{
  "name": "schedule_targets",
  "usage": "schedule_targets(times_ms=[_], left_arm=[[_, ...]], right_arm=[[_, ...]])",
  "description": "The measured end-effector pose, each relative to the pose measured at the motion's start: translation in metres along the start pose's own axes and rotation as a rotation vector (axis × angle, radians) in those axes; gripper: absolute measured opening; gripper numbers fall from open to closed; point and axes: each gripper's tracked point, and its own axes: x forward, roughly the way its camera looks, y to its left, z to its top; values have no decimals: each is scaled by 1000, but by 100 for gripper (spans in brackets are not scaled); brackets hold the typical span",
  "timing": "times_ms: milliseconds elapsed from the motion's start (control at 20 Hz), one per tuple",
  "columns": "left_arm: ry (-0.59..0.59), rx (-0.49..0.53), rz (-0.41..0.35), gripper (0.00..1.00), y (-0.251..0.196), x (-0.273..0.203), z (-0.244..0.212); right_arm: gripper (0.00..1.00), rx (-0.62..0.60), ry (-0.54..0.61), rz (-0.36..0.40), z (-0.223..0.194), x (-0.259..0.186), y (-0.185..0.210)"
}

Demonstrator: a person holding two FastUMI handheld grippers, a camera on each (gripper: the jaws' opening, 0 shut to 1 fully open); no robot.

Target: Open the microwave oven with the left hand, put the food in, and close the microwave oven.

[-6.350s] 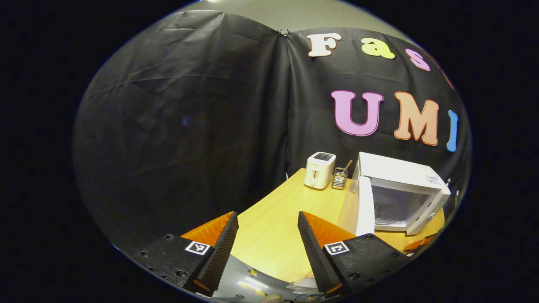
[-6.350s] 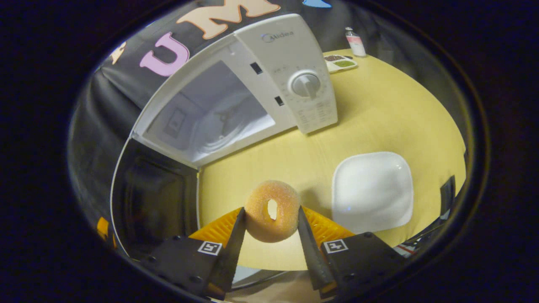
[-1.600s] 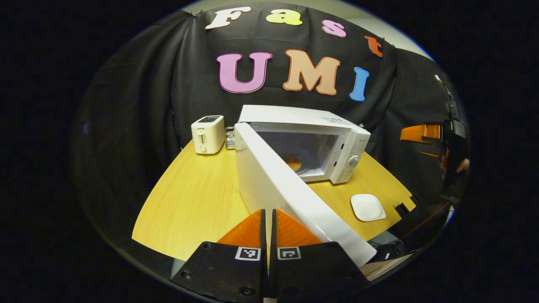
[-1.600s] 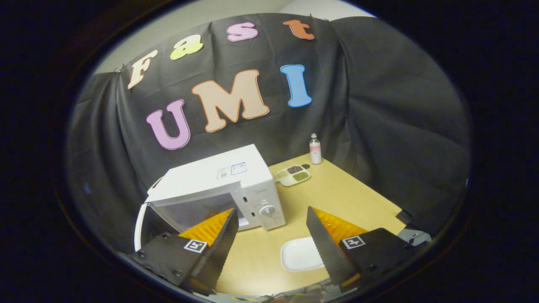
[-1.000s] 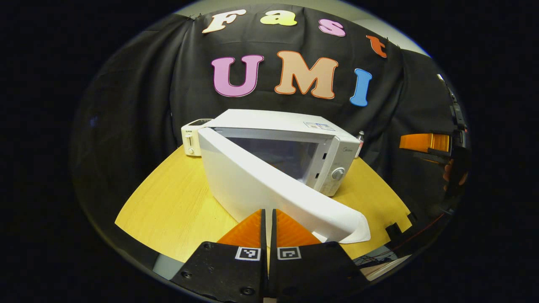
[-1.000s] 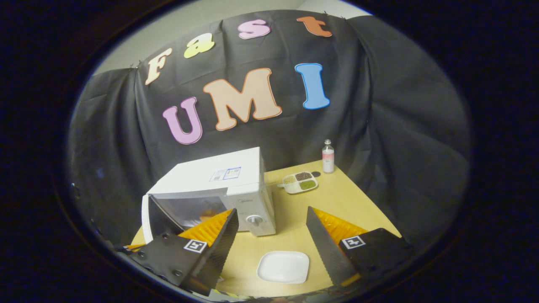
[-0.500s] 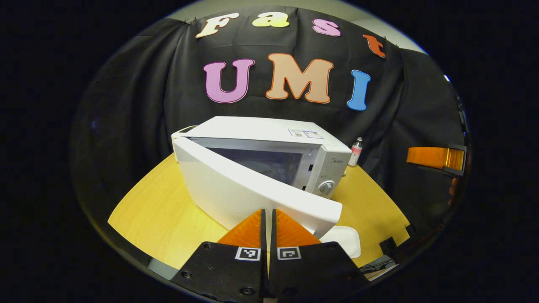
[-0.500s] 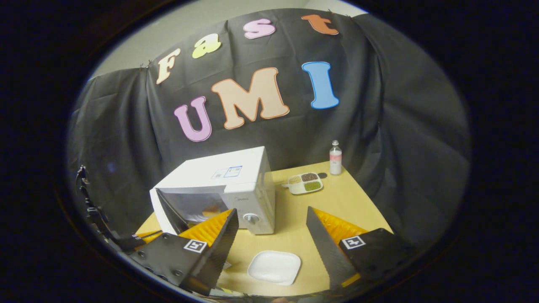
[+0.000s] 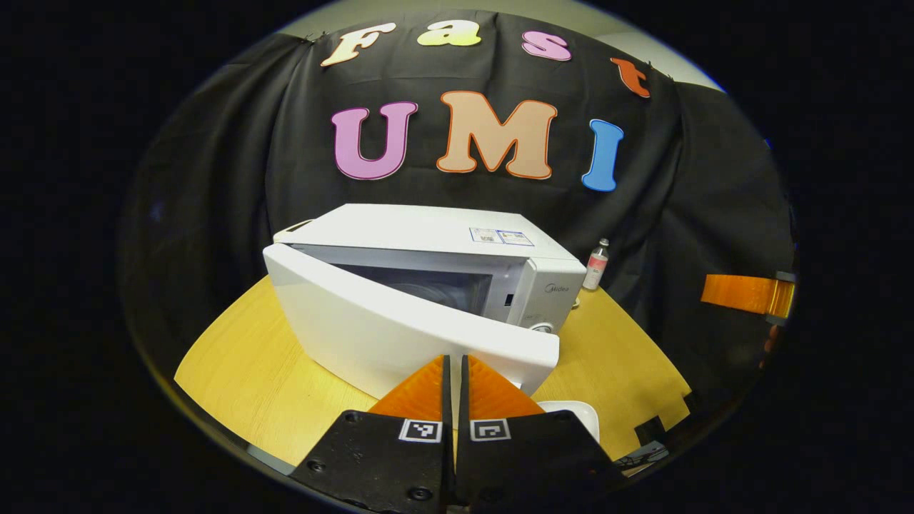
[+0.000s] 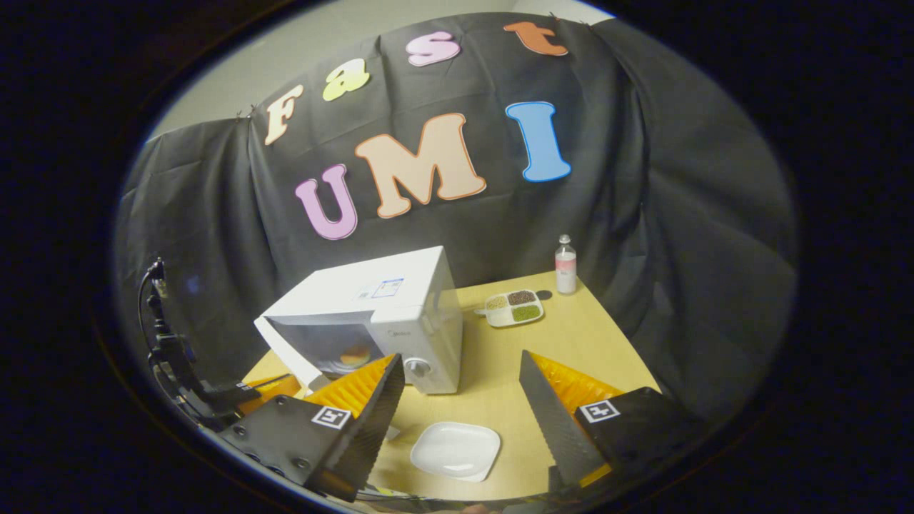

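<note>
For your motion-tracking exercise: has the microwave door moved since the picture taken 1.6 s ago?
Yes. The door has swung toward the microwave body, narrowing the gap beside the control panel; it is still ajar.

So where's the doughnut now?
In the right gripper view, the doughnut lies inside the microwave, behind its nearly closed door, left of the dial.

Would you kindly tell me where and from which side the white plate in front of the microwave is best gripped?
Probably at the white plate's raised rim, on the edge facing the right gripper, approached from above at a slant. It lies flat and shallow on the table, so only the rim offers a pinch. The microwave stands behind it.
</note>
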Motion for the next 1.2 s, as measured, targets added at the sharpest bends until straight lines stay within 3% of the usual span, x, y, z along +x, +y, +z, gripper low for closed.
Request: schedule_targets(times_ms=[350, 400, 1200], left_arm=[[-25, 3, -6, 0, -6, 31, 16], [-25, 0, -7, 0, -8, 35, 17], [-43, -66, -54, 0, -28, 90, 37]], right_arm=[[92, 23, -1, -21, -7, 0, -5], [100, 33, 2, -21, -9, 0, -5], [100, 56, 0, -57, -6, 6, -15]])
